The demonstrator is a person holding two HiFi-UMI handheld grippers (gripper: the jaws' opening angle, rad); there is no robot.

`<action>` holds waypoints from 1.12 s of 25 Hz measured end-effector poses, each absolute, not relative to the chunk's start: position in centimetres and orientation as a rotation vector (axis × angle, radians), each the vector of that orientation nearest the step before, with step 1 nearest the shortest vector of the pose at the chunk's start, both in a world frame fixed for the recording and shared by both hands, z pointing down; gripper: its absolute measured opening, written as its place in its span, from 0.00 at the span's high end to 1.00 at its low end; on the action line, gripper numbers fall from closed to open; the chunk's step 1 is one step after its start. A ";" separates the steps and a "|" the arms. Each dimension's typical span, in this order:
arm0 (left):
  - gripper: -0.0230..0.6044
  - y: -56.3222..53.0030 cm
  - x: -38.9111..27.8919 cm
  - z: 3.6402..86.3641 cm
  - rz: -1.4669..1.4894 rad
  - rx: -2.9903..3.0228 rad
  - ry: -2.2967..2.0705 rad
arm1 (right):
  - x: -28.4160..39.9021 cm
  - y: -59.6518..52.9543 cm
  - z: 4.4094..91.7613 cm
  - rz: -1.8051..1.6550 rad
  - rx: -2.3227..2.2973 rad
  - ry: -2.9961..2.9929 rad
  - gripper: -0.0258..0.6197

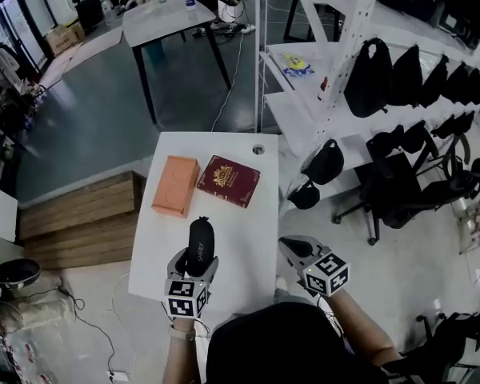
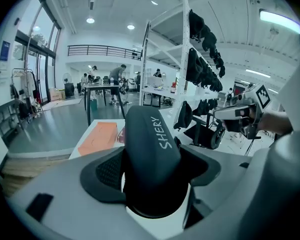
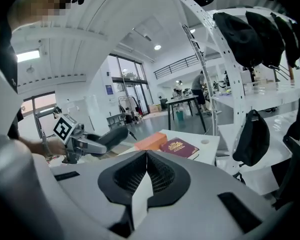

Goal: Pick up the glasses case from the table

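Black matte shell, long and rounded like a capsule, with white lettering along its top: item one, the glasses case (image 2: 152, 159). I hold it between the dark ribbed fingers (image 2: 107, 171) of the left gripper (image 2: 152, 181), whose pads press on its two sides at the near end. In the right gripper view the case pokes forward from that gripper and tilts upward, so I judge it clear of the table (image 1: 240, 246). The head view places it over the table's near half but does not show the gap. By my reading the grasp is done and the lift is made or nearly made; little seems left beyond carrying it clear. Item two, the right gripper (image 3: 146, 176): grey body, fingers pressed together with nothing between them, held off the table's right edge. Item three, the table: white, smooth, rectangular, with a small round hole near its far edge. Item four, an orange box (image 1: 175, 185): a flat matte block on the far half. Item five, a dark red booklet (image 1: 228, 181): gold crest on the cover, lying flat just beside the box.
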State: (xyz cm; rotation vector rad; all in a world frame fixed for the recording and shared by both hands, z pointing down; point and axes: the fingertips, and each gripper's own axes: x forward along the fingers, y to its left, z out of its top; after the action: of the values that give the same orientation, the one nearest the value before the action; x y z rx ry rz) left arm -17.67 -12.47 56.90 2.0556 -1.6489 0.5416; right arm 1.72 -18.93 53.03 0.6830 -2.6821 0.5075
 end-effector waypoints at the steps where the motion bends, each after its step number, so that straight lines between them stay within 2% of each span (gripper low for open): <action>1: 0.41 -12.2 -17.7 56.7 0.546 2.054 -1.656 | 1.3 -19.0 53.0 0.498 0.671 -2.681 0.92; 13: 0.41 -10.3 -19.0 55.5 0.520 2.019 -1.702 | -2.2 -19.0 52.6 0.454 0.564 -2.701 0.92; 28: 0.41 -10.5 -19.1 55.4 0.512 2.028 -1.701 | -1.9 -18.3 52.5 0.430 0.570 -2.693 0.92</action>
State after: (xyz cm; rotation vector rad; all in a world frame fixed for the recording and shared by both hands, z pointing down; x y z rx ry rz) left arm -19.12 -10.52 55.40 2.0284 -1.7007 0.5119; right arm -1.92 -18.34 52.47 0.5695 -2.6930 0.4297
